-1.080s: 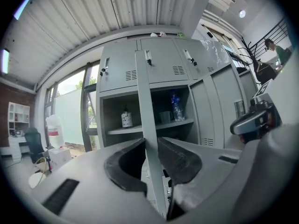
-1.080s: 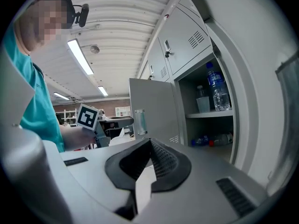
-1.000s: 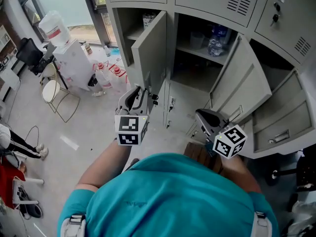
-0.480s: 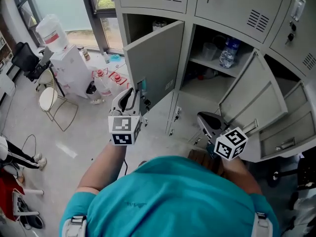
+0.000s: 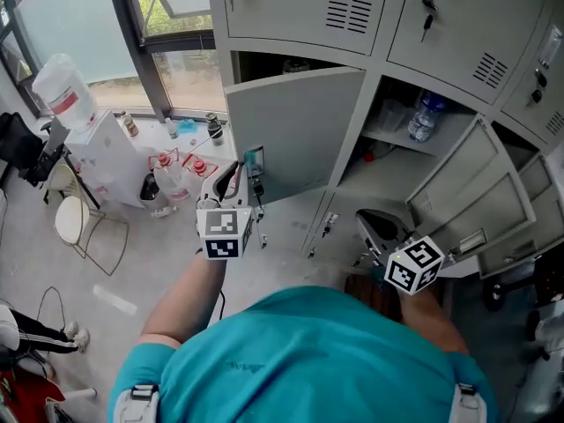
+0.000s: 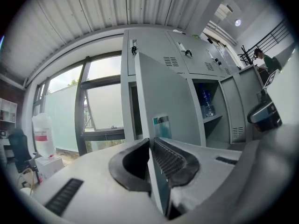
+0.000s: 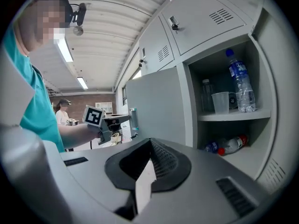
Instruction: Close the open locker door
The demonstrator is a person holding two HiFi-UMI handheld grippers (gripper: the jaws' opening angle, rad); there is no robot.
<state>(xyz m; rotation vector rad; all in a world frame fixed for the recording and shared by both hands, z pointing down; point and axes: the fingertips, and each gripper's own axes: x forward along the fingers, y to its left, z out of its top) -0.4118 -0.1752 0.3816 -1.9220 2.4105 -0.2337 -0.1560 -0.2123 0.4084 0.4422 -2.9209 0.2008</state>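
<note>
The grey locker door (image 5: 295, 130) stands swung out from the top-left open compartment. Its free edge with a small latch plate (image 5: 254, 159) faces me. My left gripper (image 5: 233, 176) is at that edge, just below the latch. In the left gripper view the door's thin edge (image 6: 163, 92) runs between the ribbed pads (image 6: 170, 157), and the left gripper's (image 6: 150, 141) jaws are closing onto it. My right gripper (image 5: 374, 223) hangs lower right, apart from any door, with its jaws (image 7: 149, 141) together on nothing. The right gripper view shows the door (image 7: 156, 106) and the left gripper (image 7: 110, 125) beside it.
The neighbouring compartment holds a water bottle (image 5: 425, 115) and a plastic cup (image 5: 392, 113). Another open door (image 5: 471, 192) juts out at the right. A water dispenser (image 5: 66, 86), a chair (image 5: 75, 218) and bottles on the floor (image 5: 176, 170) stand left by the window.
The door's face shows broader than a second ago, turned more toward the lockers. My left gripper has stayed at its free edge. The right gripper has barely moved.
</note>
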